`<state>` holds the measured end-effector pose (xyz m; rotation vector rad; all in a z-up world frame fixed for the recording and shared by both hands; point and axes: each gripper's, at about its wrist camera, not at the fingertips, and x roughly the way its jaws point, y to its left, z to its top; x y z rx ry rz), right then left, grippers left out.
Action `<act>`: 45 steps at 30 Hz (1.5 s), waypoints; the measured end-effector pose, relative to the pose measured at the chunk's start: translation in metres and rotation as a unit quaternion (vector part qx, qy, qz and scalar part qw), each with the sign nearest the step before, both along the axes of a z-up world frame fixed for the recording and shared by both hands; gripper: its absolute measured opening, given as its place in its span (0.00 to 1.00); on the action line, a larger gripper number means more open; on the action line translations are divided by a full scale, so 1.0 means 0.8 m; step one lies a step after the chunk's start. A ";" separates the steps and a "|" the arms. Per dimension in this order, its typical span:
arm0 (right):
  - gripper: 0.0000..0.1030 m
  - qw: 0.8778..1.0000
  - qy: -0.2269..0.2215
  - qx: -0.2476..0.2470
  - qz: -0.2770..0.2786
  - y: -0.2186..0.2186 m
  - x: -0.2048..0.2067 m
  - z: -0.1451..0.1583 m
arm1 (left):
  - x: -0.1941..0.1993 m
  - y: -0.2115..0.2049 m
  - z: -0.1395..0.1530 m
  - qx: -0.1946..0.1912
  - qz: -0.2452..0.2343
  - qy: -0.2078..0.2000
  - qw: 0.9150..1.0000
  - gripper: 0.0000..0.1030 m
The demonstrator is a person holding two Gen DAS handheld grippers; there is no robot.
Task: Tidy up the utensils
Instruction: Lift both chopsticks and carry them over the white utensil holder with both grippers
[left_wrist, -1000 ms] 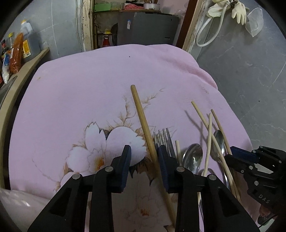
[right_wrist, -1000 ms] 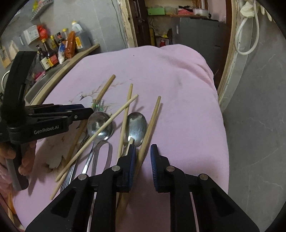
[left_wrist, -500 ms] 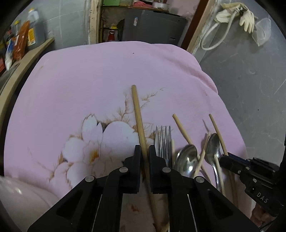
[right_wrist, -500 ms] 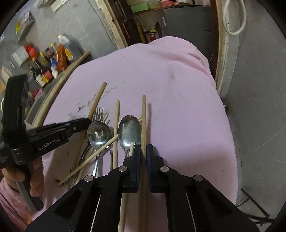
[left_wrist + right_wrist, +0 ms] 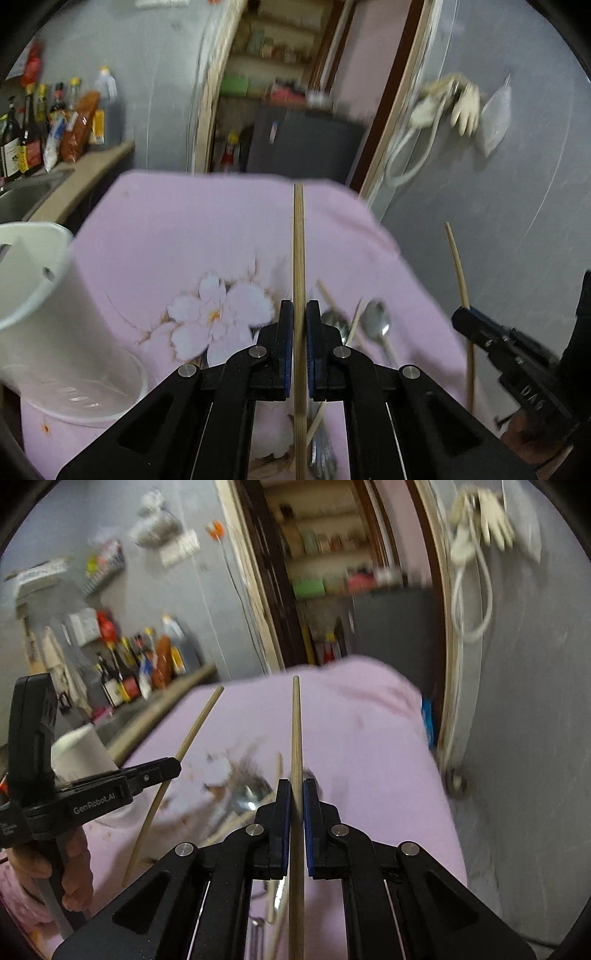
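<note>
A: Left wrist view, item one?
B: Left gripper [image 5: 300,314], jaws clamped on a chopstick [image 5: 298,236]. The stick runs straight up between the blue pads [image 5: 286,332] and juts out past them, lifted off the cloth [image 5: 177,236].

A: What lies under it?
B: Pink cloth with a white flower print [image 5: 218,314]. On it, right of the jaws: two spoons [image 5: 375,323], bowls up, blurred; a loose chopstick [image 5: 330,299] slanting across them; fork tines [image 5: 323,448] low between the gripper arms.

A: Left edge?
B: White tub [image 5: 40,295], standing on the cloth just beside the flower print.

A: Right edge?
B: Right gripper [image 5: 465,321], side on, closed on a second chopstick [image 5: 460,273] that curves upward in the lens.

A: Background?
B: Bottles [image 5: 55,122] on a counter at left, an open doorway, gloves [image 5: 461,107] hanging on the grey wall.

A: Right wrist view, item one?
B: Right gripper [image 5: 294,797], jaws tight on its chopstick [image 5: 295,731], which points up the middle of the frame, clear of the cloth [image 5: 369,746].

A: And the other tool?
B: Left gripper [image 5: 173,766] at left, black, a hand [image 5: 74,871] around its grip. Its tips pinch the first chopstick [image 5: 192,734], tilted up to the right, above the cloth.

A: Remaining items?
B: One spoon [image 5: 247,794] and loose sticks on the cloth behind the jaws, too blurred to count. White tub [image 5: 81,753] behind the left gripper. Bottles [image 5: 140,668] on the counter beyond.
</note>
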<state>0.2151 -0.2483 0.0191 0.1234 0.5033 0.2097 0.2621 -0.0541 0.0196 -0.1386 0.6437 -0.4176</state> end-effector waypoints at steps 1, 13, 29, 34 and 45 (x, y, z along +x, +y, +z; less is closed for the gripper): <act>0.04 1.000 -0.025 -0.006 -0.001 0.006 -0.006 0.006 | -0.008 0.007 0.008 -0.014 0.008 -0.023 1.000 0.04; 0.04 0.972 -0.232 0.028 0.033 0.098 -0.011 0.078 | -0.059 0.085 0.100 -0.050 0.133 -0.224 0.964 0.04; 0.04 0.929 -0.316 0.145 0.126 0.249 0.035 0.129 | -0.062 0.283 0.147 -0.075 0.299 -0.314 0.898 0.04; 0.04 0.928 -0.336 0.121 0.108 0.269 0.045 0.112 | -0.042 0.314 0.133 -0.090 0.335 -0.306 0.887 0.04; 0.04 0.943 -0.307 0.098 0.079 0.270 0.066 0.071 | -0.046 0.317 0.098 -0.112 0.379 -0.304 0.867 0.04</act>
